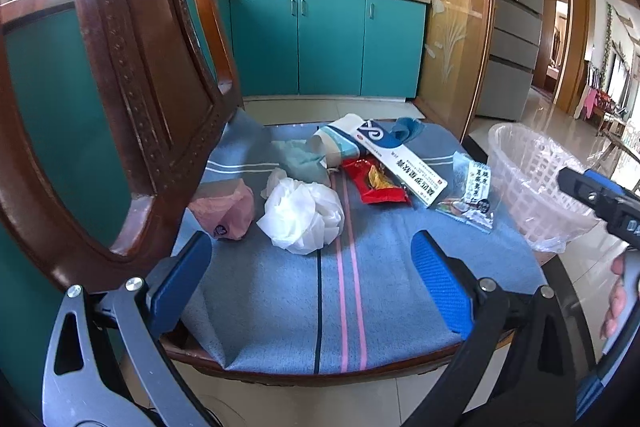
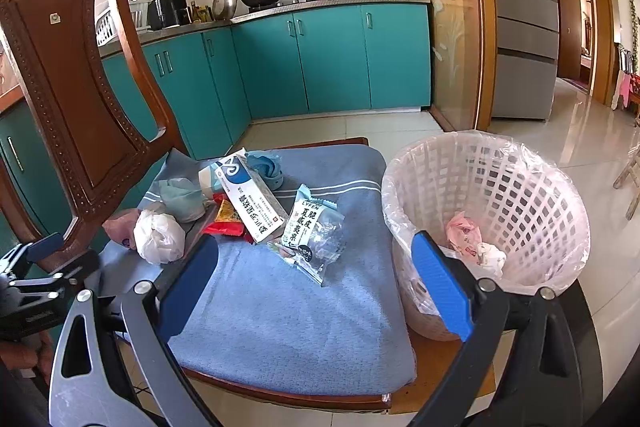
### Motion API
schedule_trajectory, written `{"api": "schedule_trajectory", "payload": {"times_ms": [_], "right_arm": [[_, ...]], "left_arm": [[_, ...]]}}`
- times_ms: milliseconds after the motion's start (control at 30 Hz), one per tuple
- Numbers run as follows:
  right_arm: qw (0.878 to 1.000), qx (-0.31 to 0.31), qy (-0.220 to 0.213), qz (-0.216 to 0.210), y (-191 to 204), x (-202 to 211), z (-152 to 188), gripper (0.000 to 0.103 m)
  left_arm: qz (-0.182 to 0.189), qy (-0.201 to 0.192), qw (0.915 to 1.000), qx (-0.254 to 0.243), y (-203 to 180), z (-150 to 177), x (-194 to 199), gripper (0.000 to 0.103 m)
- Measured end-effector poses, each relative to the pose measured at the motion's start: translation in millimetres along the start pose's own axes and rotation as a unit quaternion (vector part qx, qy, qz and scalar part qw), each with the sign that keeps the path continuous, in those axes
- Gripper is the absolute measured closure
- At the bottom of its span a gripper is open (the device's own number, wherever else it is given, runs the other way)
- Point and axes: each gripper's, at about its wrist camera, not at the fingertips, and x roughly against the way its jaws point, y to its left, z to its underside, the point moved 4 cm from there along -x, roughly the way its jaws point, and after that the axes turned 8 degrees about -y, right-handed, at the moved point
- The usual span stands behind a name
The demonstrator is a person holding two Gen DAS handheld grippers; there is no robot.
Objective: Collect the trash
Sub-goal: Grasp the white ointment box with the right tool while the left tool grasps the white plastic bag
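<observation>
Trash lies on a blue striped cushion (image 1: 280,299) on a wooden chair: a crumpled white bag (image 1: 302,213), a pink wad (image 1: 226,209), a paper cup (image 1: 334,143), a long white-and-blue box (image 1: 400,159), a red snack wrapper (image 1: 376,185) and a clear snack packet (image 1: 470,193). My left gripper (image 1: 312,283) hovers open over the cushion's near part, short of the white bag. My right gripper (image 2: 316,285) is open above the cushion, its right finger in front of the lined white basket (image 2: 500,187). The snack packet (image 2: 312,231) lies just beyond it. The basket holds a few scraps.
The carved chair back (image 1: 132,75) rises at the left, close to my left gripper. Teal kitchen cabinets (image 1: 328,43) stand behind, with pots on the counter. A glass door (image 1: 448,27) and fridge are at the right. Tiled floor (image 2: 580,131) stretches beyond the basket.
</observation>
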Motion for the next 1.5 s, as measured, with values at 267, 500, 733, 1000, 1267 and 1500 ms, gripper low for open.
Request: {"api": "schedule_trajectory", "payload": {"times_ms": [267, 500, 733, 1000, 1267, 1500], "right_arm": [[1.000, 0.016, 0.013, -0.021, 14.2, -10.6, 3.2, 0.008], [0.991, 0.112, 0.047, -0.050, 45.8, -40.4, 3.1, 0.008], [0.973, 0.211, 0.084, -0.047, 80.4, -102.5, -7.3, 0.008], [0.936, 0.299, 0.185, 0.004, 102.5, -190.8, 8.8, 0.031], [0.949, 0.240, 0.202, -0.034, 96.5, -201.1, 5.4, 0.061], [0.981, 0.137, 0.095, -0.101, 77.7, -100.8, -44.4, 0.061]], "left_arm": [[-0.013, 0.042, 0.9990, 0.011, -2.8, 3.0, -55.6, 0.004], [-0.020, 0.075, 0.9965, 0.030, 5.4, 6.6, -96.9, 0.009], [-0.017, 0.096, 0.9949, 0.026, 7.0, 16.6, -110.6, 0.013], [-0.007, 0.108, 0.9933, 0.039, 10.1, 18.0, -117.2, 0.019], [0.022, 0.128, 0.9901, 0.055, 13.0, 25.7, -130.0, 0.064], [0.065, 0.063, 0.9930, 0.075, 19.4, -11.0, -82.7, 0.083]]}}
